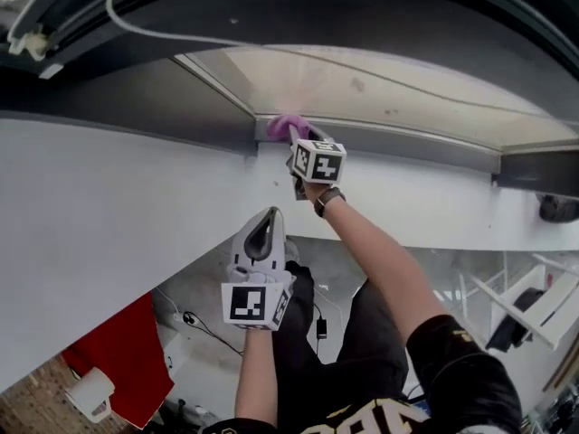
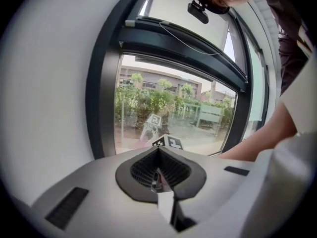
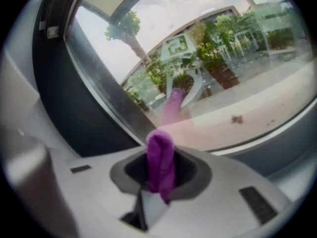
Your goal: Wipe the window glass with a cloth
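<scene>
Cloth (image 3: pixel 161 158) is clamped upright in your right gripper's (image 3: pixel 159 180) jaws, its tip at the glass (image 3: pixel 237 78) just ahead of them, in the corner by the frame (image 3: pixel 99 98). Your left gripper (image 2: pixel 159 176) hangs back, jaws together on nothing. Wiping looks under way; specks (image 3: pixel 237 119) right of the jaws suggest pane left to cover, though how much cannot be told.
</scene>
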Demonstrator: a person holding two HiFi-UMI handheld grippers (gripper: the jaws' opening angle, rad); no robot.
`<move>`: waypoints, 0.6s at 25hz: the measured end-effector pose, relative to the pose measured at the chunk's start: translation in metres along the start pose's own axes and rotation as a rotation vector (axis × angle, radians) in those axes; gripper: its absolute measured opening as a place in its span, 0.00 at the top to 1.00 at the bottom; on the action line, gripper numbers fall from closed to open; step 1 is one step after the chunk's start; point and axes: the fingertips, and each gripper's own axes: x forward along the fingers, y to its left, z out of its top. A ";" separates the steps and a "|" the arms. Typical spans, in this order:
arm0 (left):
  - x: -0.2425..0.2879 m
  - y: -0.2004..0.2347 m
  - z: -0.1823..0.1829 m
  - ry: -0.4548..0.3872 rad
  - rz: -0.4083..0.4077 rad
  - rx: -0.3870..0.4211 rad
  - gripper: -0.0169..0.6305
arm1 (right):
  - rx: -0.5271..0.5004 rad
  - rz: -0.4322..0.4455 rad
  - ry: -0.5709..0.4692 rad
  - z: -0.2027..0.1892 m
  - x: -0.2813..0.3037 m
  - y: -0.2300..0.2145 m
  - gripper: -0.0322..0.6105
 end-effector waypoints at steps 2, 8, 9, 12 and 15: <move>-0.007 0.022 -0.004 0.008 0.024 0.010 0.96 | 0.012 0.027 0.015 -0.007 0.034 0.028 0.83; -0.014 0.047 -0.019 0.053 0.043 -0.022 0.96 | 0.085 -0.008 0.033 0.000 0.042 0.009 0.83; -0.011 0.040 -0.020 0.059 0.032 -0.034 0.96 | 0.084 -0.029 0.031 0.004 0.027 -0.009 0.83; 0.015 -0.008 -0.025 0.077 -0.050 -0.058 0.96 | 0.093 -0.131 0.015 0.021 -0.037 -0.099 0.83; 0.042 -0.069 -0.031 0.082 -0.133 -0.063 0.96 | 0.096 -0.210 -0.003 0.038 -0.105 -0.195 0.83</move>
